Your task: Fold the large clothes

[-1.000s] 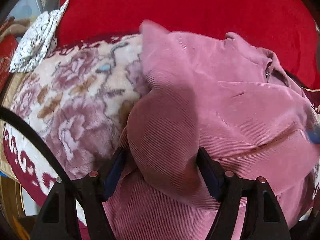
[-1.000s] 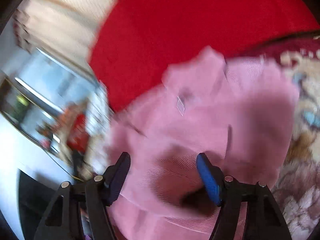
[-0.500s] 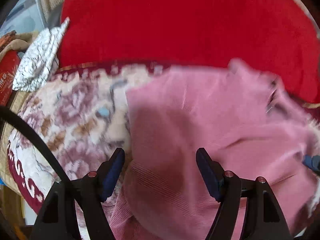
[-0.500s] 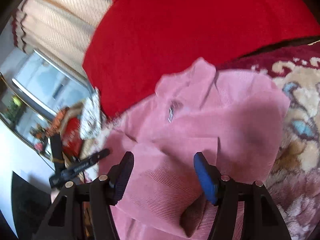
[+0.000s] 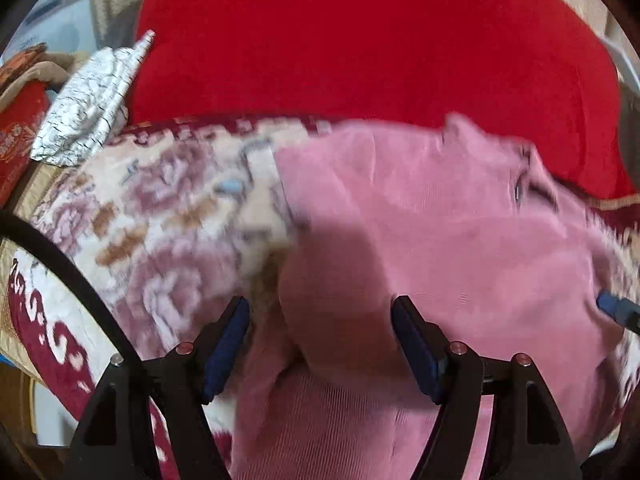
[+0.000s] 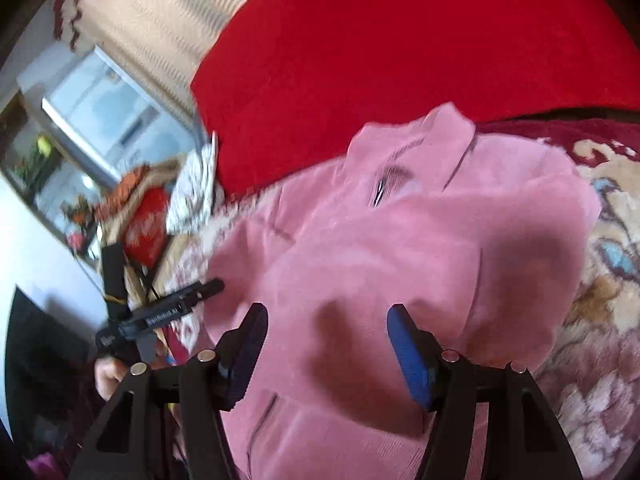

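Pink corduroy garment [image 5: 440, 240] lies partly folded on the floral blanket [image 5: 168, 216] near its red-cushion edge, collar end toward the cushion, final folds judged pending; left gripper [image 5: 320, 340] and right gripper [image 6: 326, 344] both hover with jaws wide, gripping nothing.

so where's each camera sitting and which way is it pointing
Left wrist: on the left hand-held gripper, looking forward over the pink garment on the floral blanket toward the red cushion; its own open fingers show.
Right wrist: on the right hand-held gripper, looking across the garment toward the cushion; own open fingers and the left gripper show.
Shared: garment, blanket, cushion, white patterned cloth.
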Motion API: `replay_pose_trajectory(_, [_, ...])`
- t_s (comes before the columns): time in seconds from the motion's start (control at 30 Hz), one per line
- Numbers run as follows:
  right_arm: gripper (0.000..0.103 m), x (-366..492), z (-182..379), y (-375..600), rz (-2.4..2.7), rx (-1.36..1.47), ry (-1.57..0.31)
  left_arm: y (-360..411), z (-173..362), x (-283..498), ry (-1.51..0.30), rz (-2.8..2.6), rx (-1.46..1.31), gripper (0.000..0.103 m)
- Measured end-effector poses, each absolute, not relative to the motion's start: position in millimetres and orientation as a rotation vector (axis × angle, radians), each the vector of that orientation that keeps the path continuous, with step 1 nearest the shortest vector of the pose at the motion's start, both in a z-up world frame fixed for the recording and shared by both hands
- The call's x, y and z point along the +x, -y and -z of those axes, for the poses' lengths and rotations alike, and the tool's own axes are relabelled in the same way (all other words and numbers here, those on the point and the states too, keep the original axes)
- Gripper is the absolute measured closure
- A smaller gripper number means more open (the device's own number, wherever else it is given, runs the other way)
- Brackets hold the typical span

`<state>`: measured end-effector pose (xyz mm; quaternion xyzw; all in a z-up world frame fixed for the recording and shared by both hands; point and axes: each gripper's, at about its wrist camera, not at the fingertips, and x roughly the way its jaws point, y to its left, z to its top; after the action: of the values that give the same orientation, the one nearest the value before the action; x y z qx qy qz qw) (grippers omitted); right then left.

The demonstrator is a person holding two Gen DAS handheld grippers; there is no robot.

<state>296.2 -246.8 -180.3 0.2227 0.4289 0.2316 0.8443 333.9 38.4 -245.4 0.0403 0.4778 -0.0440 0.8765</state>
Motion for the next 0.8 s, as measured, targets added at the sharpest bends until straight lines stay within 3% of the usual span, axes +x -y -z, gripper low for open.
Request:
replay_pose_trajectory(0.1, [0.037, 295.9, 194.5, 239.8, -0.485, 0.412, -0.948, -36.9, 265.5, 338.6, -1.077, 0.098, 0.109, 0.028])
replay_pose_trajectory(0.27, [0.037, 282.7, 185.1, 257.8, -0.503, 0.499, -0.941, -46.9, 238.7, 322.5, -1.039, 0.137, 0.052, 0.028])
replay_pose_trajectory(0.53, [0.023, 242.2, 174.3, 271.4, -0.52, 0.487, -0.935, -107.5, 211.5, 261.8, -1.027, 0.142, 0.03, 0.028])
replay_pose_trajectory(0.8, [0.022, 165.2, 190.2, 283.9, -0.516, 0.557, -0.933, -159.3, 228.4, 224.8, -1.122, 0.156, -0.048, 0.028])
